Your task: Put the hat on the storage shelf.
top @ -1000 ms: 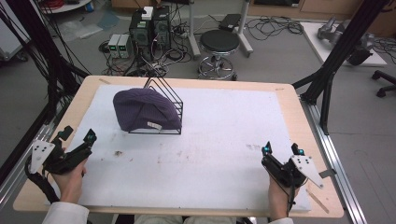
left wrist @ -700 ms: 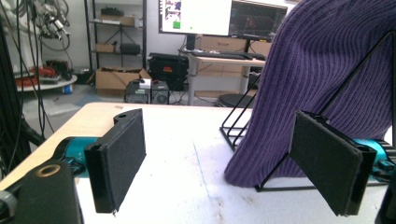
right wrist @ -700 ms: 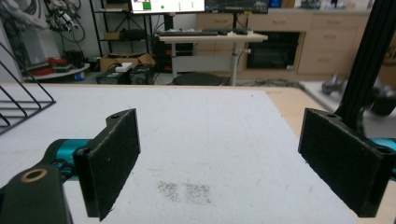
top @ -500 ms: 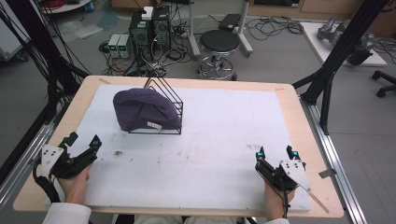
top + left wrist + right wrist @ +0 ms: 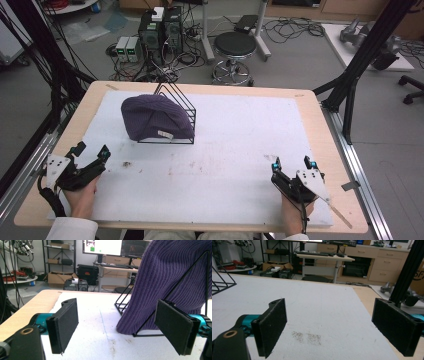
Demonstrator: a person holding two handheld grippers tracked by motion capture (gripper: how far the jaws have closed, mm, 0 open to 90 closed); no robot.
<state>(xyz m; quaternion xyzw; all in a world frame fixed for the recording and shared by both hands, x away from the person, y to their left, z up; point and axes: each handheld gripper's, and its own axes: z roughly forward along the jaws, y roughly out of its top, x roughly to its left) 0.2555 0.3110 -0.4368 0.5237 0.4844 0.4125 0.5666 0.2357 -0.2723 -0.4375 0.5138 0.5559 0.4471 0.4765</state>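
Note:
A purple knitted hat [image 5: 152, 117] is draped over a black wire rack [image 5: 179, 107] at the back left of the white mat [image 5: 240, 130]. My left gripper [image 5: 90, 149] rests near the mat's front left, open and holding nothing, a short way in front of the hat. The left gripper view looks between the wide-apart pads [image 5: 64, 327] at the hat [image 5: 170, 277] and the rack's wire frame [image 5: 175, 290]. My right gripper [image 5: 293, 163] is open at the front right, over bare mat. Its pads [image 5: 272, 325] hold nothing, and a corner of the rack [image 5: 222, 282] shows at far left.
The wooden table's edge [image 5: 320, 115] borders the mat. Black frame posts [image 5: 360, 65] stand at the right and left. Behind the table are a stool [image 5: 235, 50], computers [image 5: 157, 30] and cables on the floor. Faint dirt marks [image 5: 195, 165] speckle the mat.
Both hands slid back toward the table's front edge, the left gripper a little to the right and the right gripper a little to the left. Both stay open. Hat and rack unchanged.

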